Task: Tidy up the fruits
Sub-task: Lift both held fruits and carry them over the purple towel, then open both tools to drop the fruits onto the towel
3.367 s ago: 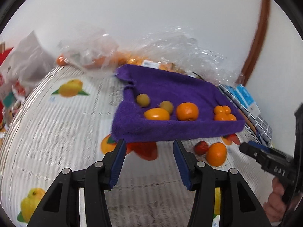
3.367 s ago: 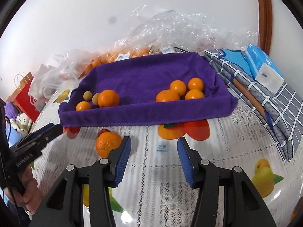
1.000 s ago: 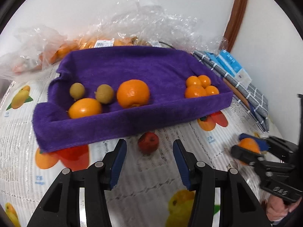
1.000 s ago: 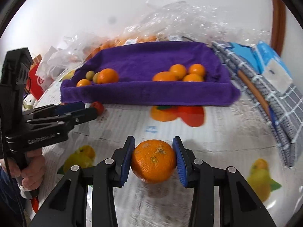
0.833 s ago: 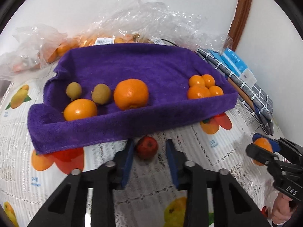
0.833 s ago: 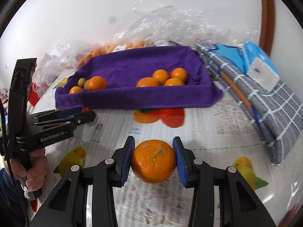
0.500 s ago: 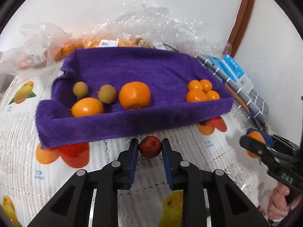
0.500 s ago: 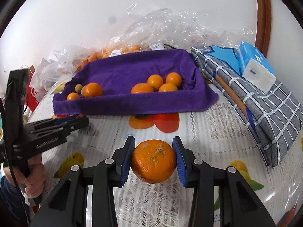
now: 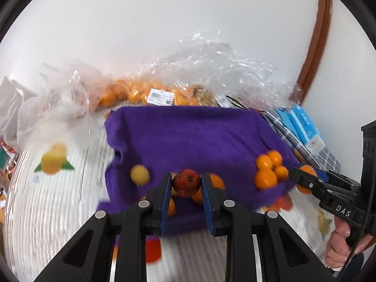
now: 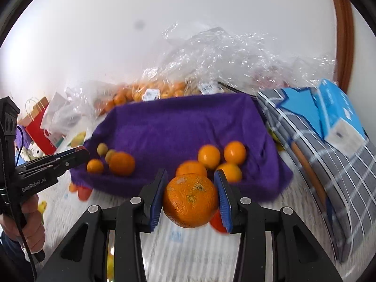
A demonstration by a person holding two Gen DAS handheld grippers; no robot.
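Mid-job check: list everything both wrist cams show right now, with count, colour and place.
Red fruit: one, dark red, gripped in the left tool.
Large orange: one, orange, gripped in the right tool.
Purple towel tray: one, purple, centre of the table.
Small oranges: four, orange, clustered at the tray's right end.
Left-end fruit: two orange, two yellow-green, at the tray's left end.
Plastic bags: clear, count unclear, behind the tray, some holding oranges.
Checked cloth: one, grey, right of the tray.
Blue box: one, blue and white, on the cloth.
Red bag: one, far left.
Tablecloth: white, fruit print.
Left tool: black, blue pads, closed.
Right tool: same, closed.
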